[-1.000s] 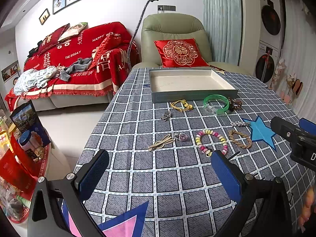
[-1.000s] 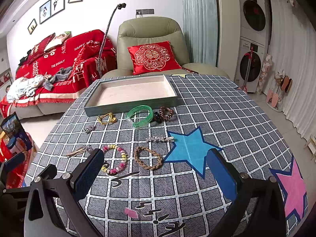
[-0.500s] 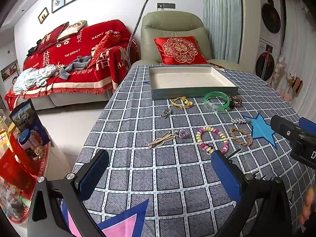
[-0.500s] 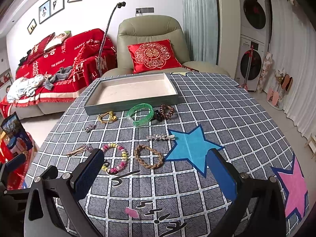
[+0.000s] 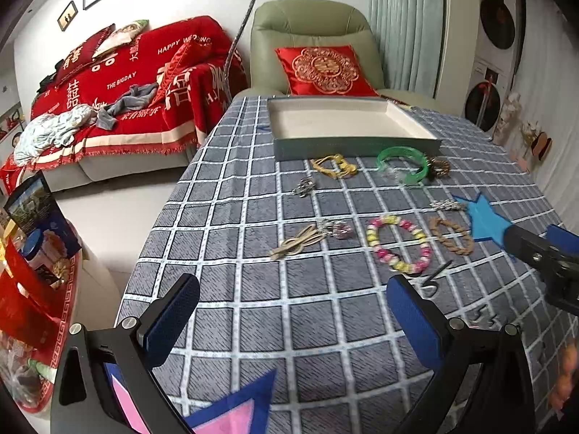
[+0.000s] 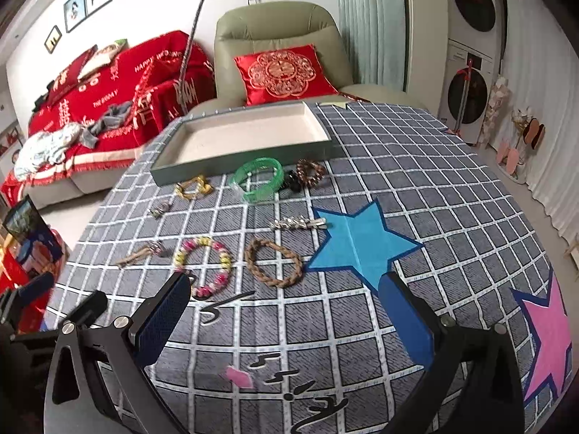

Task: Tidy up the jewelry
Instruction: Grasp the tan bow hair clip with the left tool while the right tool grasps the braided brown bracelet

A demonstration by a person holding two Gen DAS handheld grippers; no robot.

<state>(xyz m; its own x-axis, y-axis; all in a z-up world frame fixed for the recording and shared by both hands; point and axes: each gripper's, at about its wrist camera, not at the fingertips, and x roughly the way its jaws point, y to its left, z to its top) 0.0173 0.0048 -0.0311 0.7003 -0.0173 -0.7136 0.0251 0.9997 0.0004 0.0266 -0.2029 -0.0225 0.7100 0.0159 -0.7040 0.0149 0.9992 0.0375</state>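
An empty grey tray [image 5: 356, 141] [image 6: 231, 166] with a cream inside stands at the table's far side. In front of it lie a gold chain [image 5: 334, 167] [image 6: 193, 188], a green bangle [image 5: 401, 164] [image 6: 258, 179], a brown scrunchie [image 6: 310, 173], a silver clip [image 6: 298, 222], a pink-yellow bead bracelet [image 5: 398, 244] [image 6: 203, 266], a braided brown bracelet [image 5: 451, 235] [image 6: 273, 262] and a tan pendant cord [image 5: 300, 240]. My left gripper [image 5: 293, 320] and right gripper [image 6: 286, 316] are open and empty, above the near cloth.
The table has a grey checked cloth with a blue star [image 6: 358, 242] and a pink star [image 6: 550, 332]. A green armchair [image 5: 315, 43] stands behind the table. A red sofa [image 5: 119, 86] is at left, and a red box with snacks [image 5: 32, 275] is near the left edge.
Both grippers have moved slightly forward and lower toward the jewelry. The right one has tilted left. Nothing on the table has moved.
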